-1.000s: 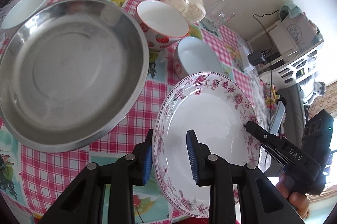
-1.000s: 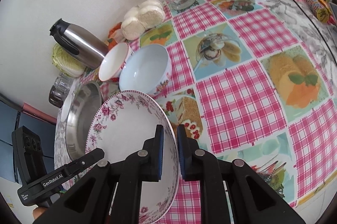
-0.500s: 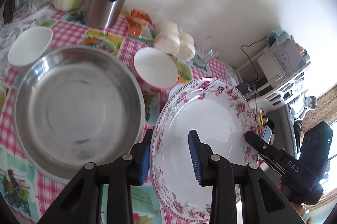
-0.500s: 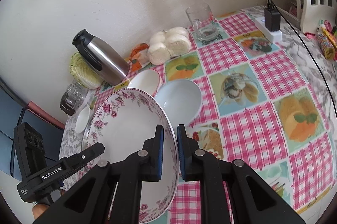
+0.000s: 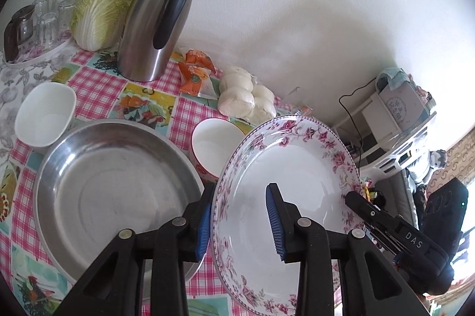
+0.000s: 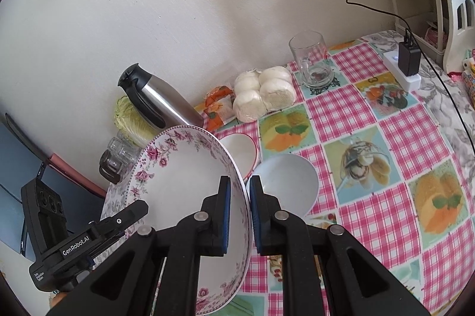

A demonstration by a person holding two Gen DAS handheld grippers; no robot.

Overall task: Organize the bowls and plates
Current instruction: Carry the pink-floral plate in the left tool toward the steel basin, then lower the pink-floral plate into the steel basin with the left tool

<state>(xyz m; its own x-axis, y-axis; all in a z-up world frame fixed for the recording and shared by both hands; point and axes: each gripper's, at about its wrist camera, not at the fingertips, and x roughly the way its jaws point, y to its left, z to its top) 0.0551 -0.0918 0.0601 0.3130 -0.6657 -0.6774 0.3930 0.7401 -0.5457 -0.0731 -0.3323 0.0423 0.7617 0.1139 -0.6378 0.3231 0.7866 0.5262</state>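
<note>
From my left gripper point(image 5: 242, 215), the flowery plate point(image 5: 297, 164) sits tilted above the table, its rim between my spread blue pads; they have just been opening wider. Beside it lies the steel basin point(image 5: 112, 191).

From my right gripper point(image 6: 240, 212), the pads pinch the plate's rim tight.
</note>
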